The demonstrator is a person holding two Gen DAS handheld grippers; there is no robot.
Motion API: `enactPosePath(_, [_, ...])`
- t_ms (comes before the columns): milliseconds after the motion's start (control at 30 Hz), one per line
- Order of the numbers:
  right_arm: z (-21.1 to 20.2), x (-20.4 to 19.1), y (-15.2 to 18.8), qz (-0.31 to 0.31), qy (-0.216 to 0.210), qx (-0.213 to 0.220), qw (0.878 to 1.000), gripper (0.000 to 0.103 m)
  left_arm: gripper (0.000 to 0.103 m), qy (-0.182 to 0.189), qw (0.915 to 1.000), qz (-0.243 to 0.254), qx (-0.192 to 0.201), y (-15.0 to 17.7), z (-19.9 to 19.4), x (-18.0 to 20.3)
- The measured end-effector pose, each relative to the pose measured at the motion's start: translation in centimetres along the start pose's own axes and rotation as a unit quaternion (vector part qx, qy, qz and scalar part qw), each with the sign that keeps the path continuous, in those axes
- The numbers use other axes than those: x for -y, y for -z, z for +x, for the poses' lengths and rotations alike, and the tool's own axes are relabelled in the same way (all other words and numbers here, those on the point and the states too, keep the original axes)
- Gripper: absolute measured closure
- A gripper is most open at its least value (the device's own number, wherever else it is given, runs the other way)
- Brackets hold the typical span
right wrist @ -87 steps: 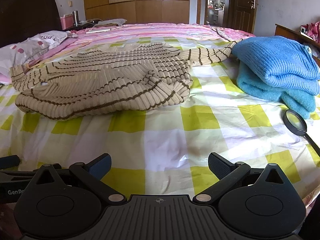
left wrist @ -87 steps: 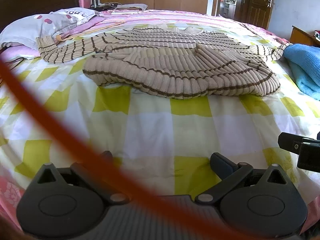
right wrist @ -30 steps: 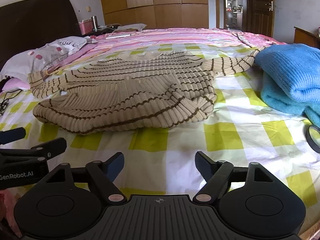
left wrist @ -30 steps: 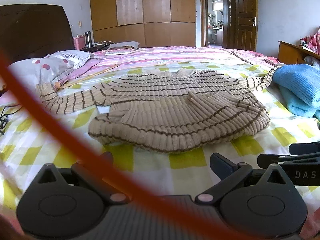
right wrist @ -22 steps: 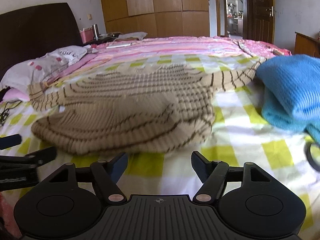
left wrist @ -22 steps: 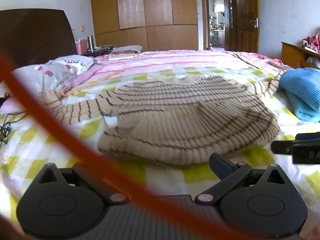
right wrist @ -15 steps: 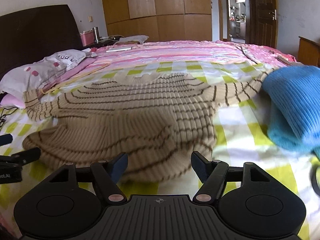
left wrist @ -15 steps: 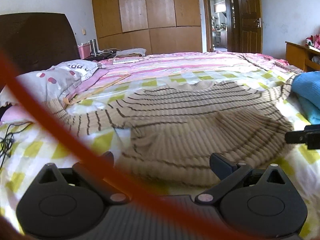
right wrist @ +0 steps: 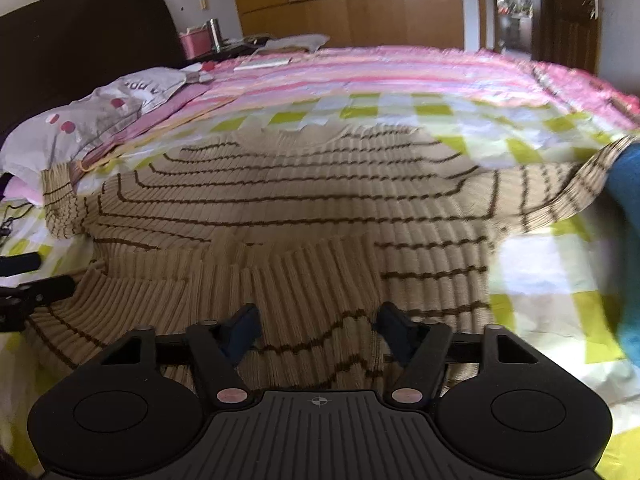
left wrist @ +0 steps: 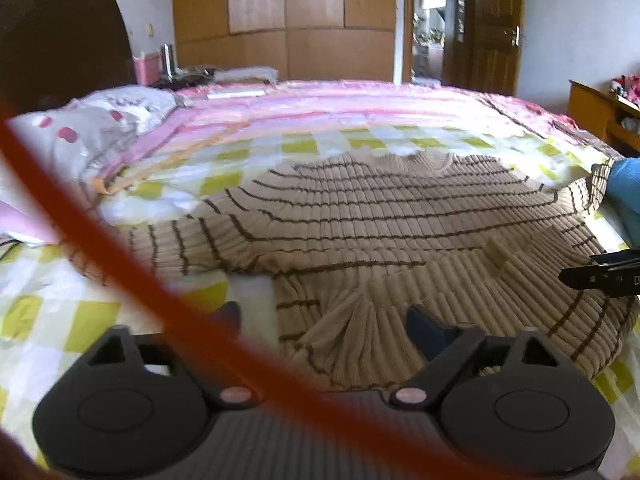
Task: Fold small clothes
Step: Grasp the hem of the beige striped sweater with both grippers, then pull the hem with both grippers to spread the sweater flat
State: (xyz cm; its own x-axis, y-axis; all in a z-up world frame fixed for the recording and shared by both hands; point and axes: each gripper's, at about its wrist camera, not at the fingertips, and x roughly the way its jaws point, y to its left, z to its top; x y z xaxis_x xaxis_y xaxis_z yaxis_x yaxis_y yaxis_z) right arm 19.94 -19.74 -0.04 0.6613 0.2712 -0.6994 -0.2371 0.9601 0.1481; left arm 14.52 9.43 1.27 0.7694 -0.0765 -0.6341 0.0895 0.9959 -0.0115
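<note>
A beige ribbed sweater with brown stripes (left wrist: 400, 224) lies on the yellow-checked bed, its lower part folded up over the body, sleeves out to both sides. It also fills the right wrist view (right wrist: 304, 216). My left gripper (left wrist: 324, 320) is open, its jaws astride the sweater's near left corner. My right gripper (right wrist: 316, 328) is open, low over the near folded edge on the right side. Neither holds any cloth. The right gripper's tip shows in the left wrist view (left wrist: 600, 276), the left gripper's tip in the right wrist view (right wrist: 28, 280).
A folded blue sweater (right wrist: 628, 240) lies at the right, touching the right sleeve. A pillow (left wrist: 92, 128) and pink bedding (left wrist: 360, 100) lie at the back left. A blurred orange cord (left wrist: 120, 264) crosses the left wrist view. A wardrobe and a door stand behind the bed.
Both grippers have moved forward from the bare sheet to the sweater's near folded edge. The right jaws have narrowed somewhat. The sweater has not moved.
</note>
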Motion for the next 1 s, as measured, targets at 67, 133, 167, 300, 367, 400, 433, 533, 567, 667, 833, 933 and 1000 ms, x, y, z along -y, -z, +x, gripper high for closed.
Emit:
enactPosePath(67, [0.2, 0.4, -0.1, 0.014, -0.021, -0.012, 1.000, 0.052, 0.034, 0.005, 0.9997, -0.007, -0.021, -0.2, 0.8, -0.6])
enactPosePath(133, [0.2, 0.6, -0.1, 0.016, -0.032, -0.016, 0.999, 0.062, 0.044, 0.014, 0.9992, -0.013, -0.034, -0.2, 1.2, -1.1])
enactPosePath(167, [0.1, 0.5, -0.1, 0.011, -0.033, -0.018, 0.999, 0.065, 0.048, 0.019, 0.9990, -0.015, -0.037, -0.2, 1.2, -1.3])
enactPosePath(300, [-0.3, 0.2, -0.2, -0.003, -0.050, -0.029, 0.998, 0.082, 0.061, 0.015, 0.9989, 0.000, -0.044, 0.0, 1.1, -1.7])
enactPosePath(367, [-0.7, 0.0, -0.2, -0.008, -0.051, -0.026, 0.998, 0.090, 0.085, 0.016, 0.9982, 0.011, -0.056, 0.3, 1.4, -1.9])
enactPosePath(400, [-0.9, -0.1, -0.2, -0.007, -0.054, -0.024, 0.998, 0.094, 0.087, 0.023, 0.9978, 0.011, -0.061, 0.4, 1.4, -2.0])
enactPosePath(433, [-1.3, -0.1, -0.3, -0.004, -0.059, -0.021, 0.998, 0.094, 0.087, 0.030, 0.9977, 0.011, -0.061, 0.5, 1.4, -2.0])
enactPosePath(533, [-2.5, -0.2, -0.4, 0.002, -0.074, -0.010, 0.997, 0.095, 0.090, 0.040, 0.9976, 0.018, -0.053, 0.4, 0.7, -1.6])
enactPosePath(567, [-3.1, -0.3, -0.3, 0.002, -0.080, -0.007, 0.997, 0.095, 0.090, 0.054, 0.9971, 0.009, -0.052, 0.4, 0.2, -1.6])
enactPosePath(667, [-6.0, -0.8, 0.5, -0.024, -0.101, -0.005, 0.995, 0.096, 0.090, 0.097, 0.9941, -0.004, -0.047, 0.7, -2.2, -1.6])
enactPosePath(833, [-11.8, -1.4, 4.0, -0.099, -0.138, -0.029, 0.985, 0.096, 0.090, 0.128, 0.9909, 0.004, -0.040, 3.2, -7.7, -1.7])
enactPosePath(933, [-13.2, -1.9, 6.4, -0.143, -0.124, -0.062, 0.980, 0.091, 0.090, 0.137, 0.9895, 0.008, -0.046, 5.1, -9.7, -1.2])
enactPosePath(1000, [-13.4, -2.4, 7.7, -0.168, -0.110, -0.087, 0.976, 0.090, 0.090, 0.135, 0.9894, 0.013, -0.050, 6.0, -10.6, -0.4])
